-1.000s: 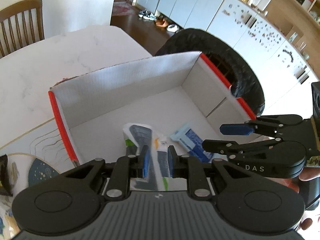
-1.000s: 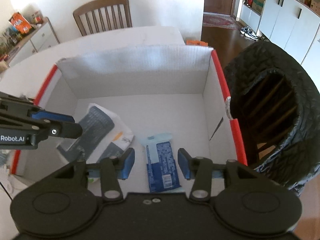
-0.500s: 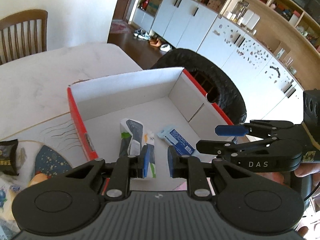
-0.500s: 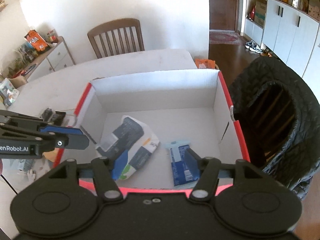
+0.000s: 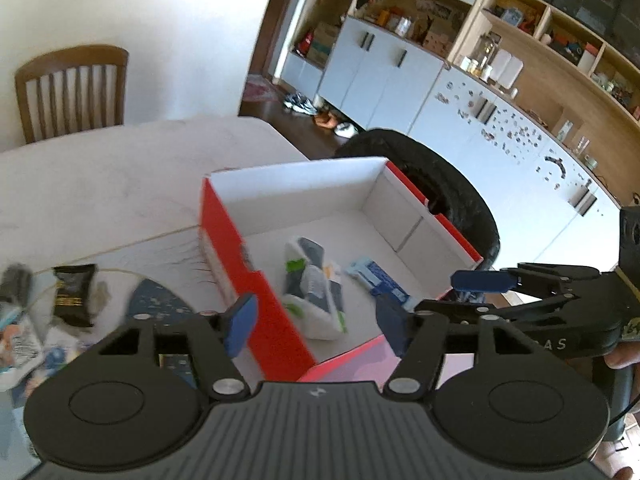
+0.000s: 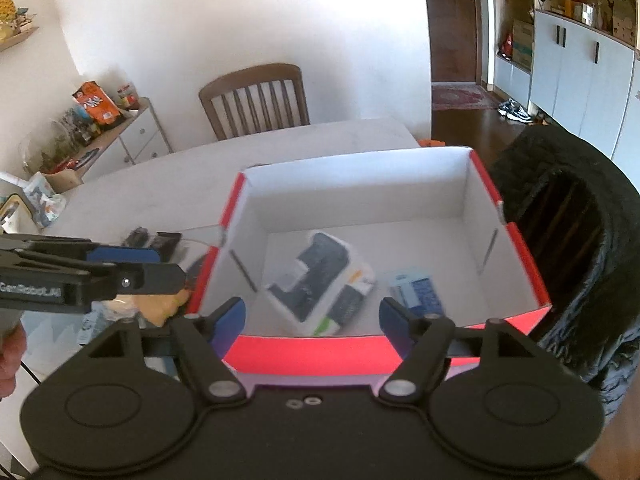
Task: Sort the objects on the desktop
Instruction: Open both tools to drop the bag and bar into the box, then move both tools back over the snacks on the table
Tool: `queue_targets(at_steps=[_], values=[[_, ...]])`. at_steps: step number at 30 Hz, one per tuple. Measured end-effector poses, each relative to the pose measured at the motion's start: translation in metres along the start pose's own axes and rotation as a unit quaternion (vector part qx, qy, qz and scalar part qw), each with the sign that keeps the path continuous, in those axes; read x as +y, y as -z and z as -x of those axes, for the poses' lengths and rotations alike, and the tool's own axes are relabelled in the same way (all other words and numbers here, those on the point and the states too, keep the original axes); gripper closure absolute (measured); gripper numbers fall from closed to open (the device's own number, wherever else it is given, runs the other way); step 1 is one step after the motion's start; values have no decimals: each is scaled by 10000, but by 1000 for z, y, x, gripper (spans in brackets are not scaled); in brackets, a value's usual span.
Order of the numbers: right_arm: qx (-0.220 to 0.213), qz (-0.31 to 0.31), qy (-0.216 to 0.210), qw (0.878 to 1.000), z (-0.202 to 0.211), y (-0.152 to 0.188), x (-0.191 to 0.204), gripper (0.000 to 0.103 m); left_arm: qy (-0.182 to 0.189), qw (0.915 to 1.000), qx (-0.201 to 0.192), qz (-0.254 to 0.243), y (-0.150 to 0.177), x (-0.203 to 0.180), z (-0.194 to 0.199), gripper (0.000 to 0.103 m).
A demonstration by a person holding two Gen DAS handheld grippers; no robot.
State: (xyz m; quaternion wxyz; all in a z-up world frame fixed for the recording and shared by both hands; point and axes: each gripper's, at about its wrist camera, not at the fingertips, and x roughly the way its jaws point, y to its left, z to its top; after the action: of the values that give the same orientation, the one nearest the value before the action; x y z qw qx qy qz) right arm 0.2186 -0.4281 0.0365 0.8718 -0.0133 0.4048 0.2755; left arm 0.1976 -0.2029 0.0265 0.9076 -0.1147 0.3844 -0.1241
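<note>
Both grippers, left gripper [image 5: 316, 320] and right gripper [image 6: 312, 316], are hanging empty, their jaws having just been opening wide. Two packets are lying in the red cardboard box with white inside [image 6: 308, 354], low in the frame. Next, I think, is reaching left for the black snack packet [image 5: 74, 294], coming down slowly.

Red box [image 6: 304, 354] (white inside), white-and-grey pouch [image 6: 320, 280], blue packet [image 6: 418, 292], black wrapper [image 5: 74, 294]

Two packets [image 5: 314, 288] [image 5: 380, 286] lie inside the box [image 5: 256, 280].

Packets' print [image 6: 320, 280] blurred, left-edge table clutter [image 5: 16, 320] smeared and cropped, box's near wall [image 6: 312, 354] claw-hidden
</note>
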Motion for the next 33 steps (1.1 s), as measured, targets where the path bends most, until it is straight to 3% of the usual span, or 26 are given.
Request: queue_targets(at_steps=[4, 13, 16, 26, 33], values=[[-74, 26, 46, 10000, 2, 3, 22, 19, -58, 9999, -56, 87, 5, 17, 17, 26], [-204, 53, -31, 9998, -3, 7, 76, 16, -248, 9995, -185, 96, 18, 59, 53, 13], [-198, 71, -25, 9998, -8, 9, 93, 16, -321, 9992, -216, 62, 22, 73, 63, 0], [-161, 249, 165, 9994, -29, 12, 146, 16, -583, 9971, -465, -130, 32, 118, 90, 0], [-142, 157, 362, 9991, -49, 10, 168, 16, -499, 9970, -550, 213, 38, 159, 98, 0]])
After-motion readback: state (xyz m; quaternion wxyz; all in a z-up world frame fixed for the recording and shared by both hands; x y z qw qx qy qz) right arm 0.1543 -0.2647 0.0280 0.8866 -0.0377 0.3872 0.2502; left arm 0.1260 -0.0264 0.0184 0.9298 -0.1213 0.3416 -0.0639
